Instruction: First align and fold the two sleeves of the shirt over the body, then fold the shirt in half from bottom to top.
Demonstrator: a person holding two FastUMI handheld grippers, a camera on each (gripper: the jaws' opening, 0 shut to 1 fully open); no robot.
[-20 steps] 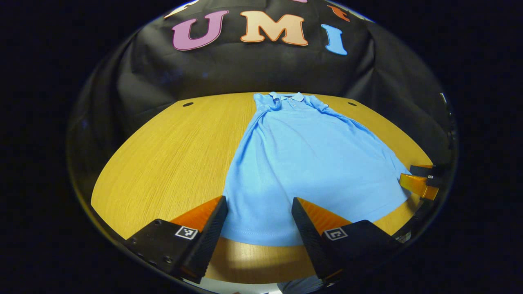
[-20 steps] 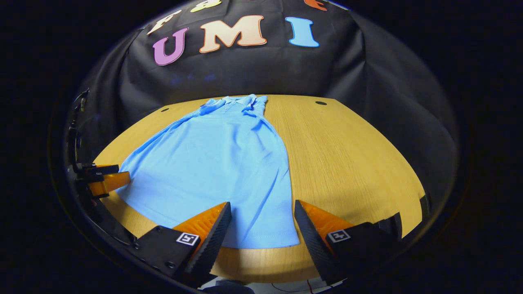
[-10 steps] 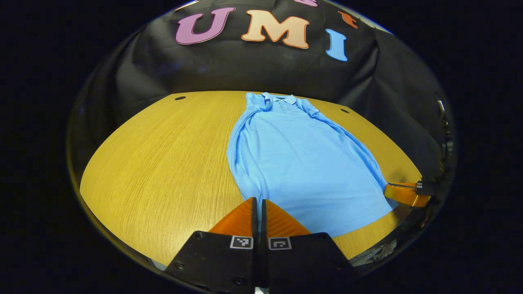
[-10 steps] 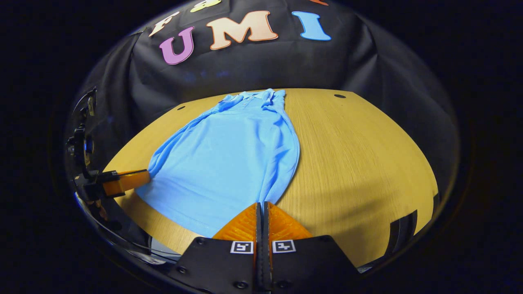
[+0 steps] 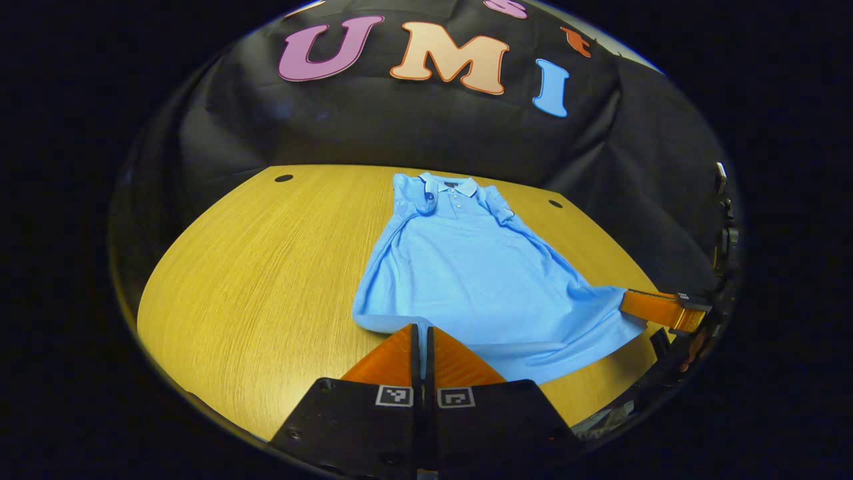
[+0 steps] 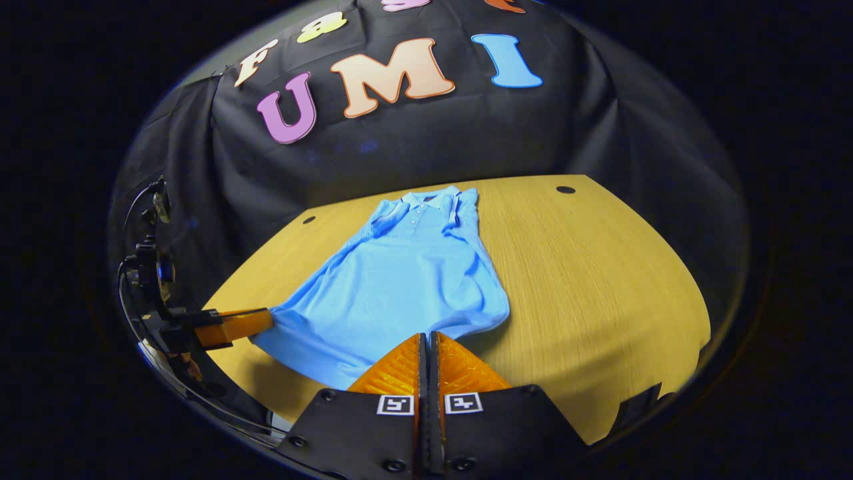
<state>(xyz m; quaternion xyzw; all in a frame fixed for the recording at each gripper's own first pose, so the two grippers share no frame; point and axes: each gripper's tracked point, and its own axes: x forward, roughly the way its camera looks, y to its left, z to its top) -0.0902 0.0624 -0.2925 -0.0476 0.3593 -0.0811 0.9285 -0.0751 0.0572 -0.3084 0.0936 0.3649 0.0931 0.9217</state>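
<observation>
A light blue polo shirt (image 5: 466, 273) (image 6: 406, 280) lies on the wooden table, collar at the far end and both sleeves folded in over the body. My left gripper (image 5: 420, 328) is shut on the shirt's bottom left hem corner and holds it raised off the table. My right gripper (image 6: 426, 335) is shut on the bottom right hem corner, lifted too. The hem hangs between the two corners and curls over the lower body. The right gripper (image 5: 626, 303) shows at the right edge of the left gripper view, and the left gripper (image 6: 266, 320) at the left of the right gripper view.
The round-edged wooden table (image 5: 266, 267) (image 6: 600, 280) has bare wood on both sides of the shirt. Small dark holes (image 5: 284, 178) (image 6: 565, 190) sit near its far corners. The black booth wall stands close behind the collar.
Both grippers went from open over the hem to shut on its corners. They have since risen and moved toward the collar, pulling the bottom of the shirt up off the table.
</observation>
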